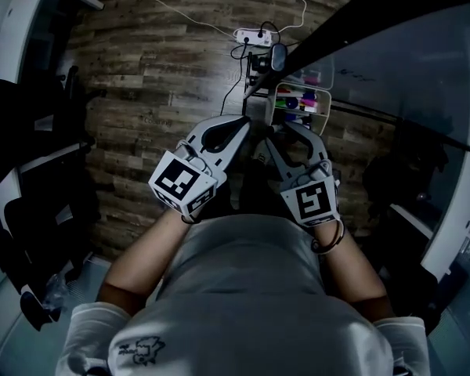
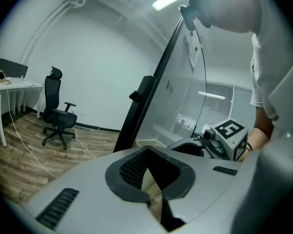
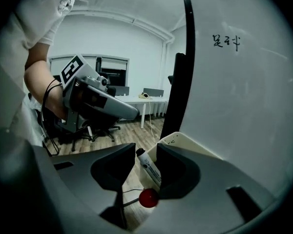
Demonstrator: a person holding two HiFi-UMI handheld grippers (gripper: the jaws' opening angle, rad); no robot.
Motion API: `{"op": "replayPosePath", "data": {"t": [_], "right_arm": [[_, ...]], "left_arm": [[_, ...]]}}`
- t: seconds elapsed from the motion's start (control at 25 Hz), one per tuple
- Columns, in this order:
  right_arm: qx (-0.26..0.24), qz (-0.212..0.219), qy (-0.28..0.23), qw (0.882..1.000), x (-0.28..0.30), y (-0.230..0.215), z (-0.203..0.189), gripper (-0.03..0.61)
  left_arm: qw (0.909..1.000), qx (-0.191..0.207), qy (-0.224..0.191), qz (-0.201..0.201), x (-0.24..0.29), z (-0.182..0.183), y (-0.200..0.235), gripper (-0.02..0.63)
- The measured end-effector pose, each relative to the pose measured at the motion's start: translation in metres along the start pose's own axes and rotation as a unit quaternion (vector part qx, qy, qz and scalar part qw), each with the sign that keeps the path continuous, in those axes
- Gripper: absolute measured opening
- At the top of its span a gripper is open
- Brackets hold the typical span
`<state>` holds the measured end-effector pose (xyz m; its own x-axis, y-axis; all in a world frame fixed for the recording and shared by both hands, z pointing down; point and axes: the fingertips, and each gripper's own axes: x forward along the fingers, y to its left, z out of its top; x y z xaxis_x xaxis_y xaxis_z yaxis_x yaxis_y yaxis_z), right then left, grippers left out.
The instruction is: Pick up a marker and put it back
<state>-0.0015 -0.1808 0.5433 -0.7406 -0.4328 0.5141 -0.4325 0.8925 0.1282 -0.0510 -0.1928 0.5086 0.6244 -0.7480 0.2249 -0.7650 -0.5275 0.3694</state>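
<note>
Holds right tool [image 3: 145,152] spread wide around the marker [image 3: 150,167], propped in the whiteboard tray [image 3: 183,141], seemingly to free it there. Holds left tool [image 2: 147,152] pressed together, empty, alongside, apparently unneeded.

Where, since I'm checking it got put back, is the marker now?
In the right gripper view the marker leans between the right gripper's open jaws, its lower end in the cream tray beside the whiteboard.

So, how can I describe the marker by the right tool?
Find the whiteboard, then the cream tray against it. The marker slants there between the right tool's open jaws: white body, black cap, with a red ball below.
</note>
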Motion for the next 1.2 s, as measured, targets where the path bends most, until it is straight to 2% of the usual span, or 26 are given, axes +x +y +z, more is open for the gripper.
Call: {"op": "replayPosePath", "data": {"t": [0.48, 0.88, 1.2], "right_arm": [[-0.045, -0.017, 0.037, 0.998, 0.014, 0.003, -0.016, 0.126], [-0.051, -0.031, 0.045, 0.997, 0.018, -0.002, -0.02, 0.124], [-0.075, -0.043, 0.052, 0.995, 0.017, -0.001, -0.017, 0.109]], "left_arm": [[0.9999, -0.013, -0.006, 0.004, 0.007, -0.004, 0.006, 0.006], [0.9999, -0.011, -0.008, 0.007, 0.0, -0.003, 0.008, 0.006], [0.9998, -0.019, -0.007, 0.004, -0.006, -0.002, 0.004, 0.006]]}}
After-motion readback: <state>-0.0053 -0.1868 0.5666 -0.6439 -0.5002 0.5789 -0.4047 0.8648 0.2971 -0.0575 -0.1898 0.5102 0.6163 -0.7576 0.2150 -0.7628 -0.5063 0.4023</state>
